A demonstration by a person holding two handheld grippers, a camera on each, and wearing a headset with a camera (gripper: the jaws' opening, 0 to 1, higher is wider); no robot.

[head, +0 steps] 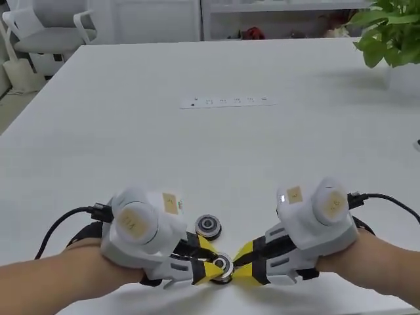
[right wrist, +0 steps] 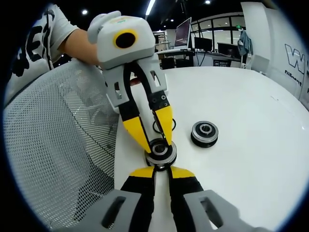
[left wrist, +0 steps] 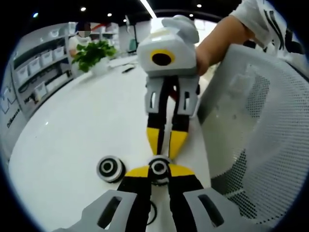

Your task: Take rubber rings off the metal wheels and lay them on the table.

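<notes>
Black loose ring (right wrist: 174, 124) (right gripper view), left tongs (right wrist: 157, 143) clamping wheel (right wrist: 162, 153)

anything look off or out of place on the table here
Nothing stands out. One wheel sits flat between the left gripper and right gripper, a second wheel lies flat beside it, and a loose rubber ring rests on the table. No spill or damage shows.

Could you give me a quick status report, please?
Left gripper clamps wheel. Right gripper at its rim, grip unclear. Second wheel and loose ring lie alongside.
</notes>
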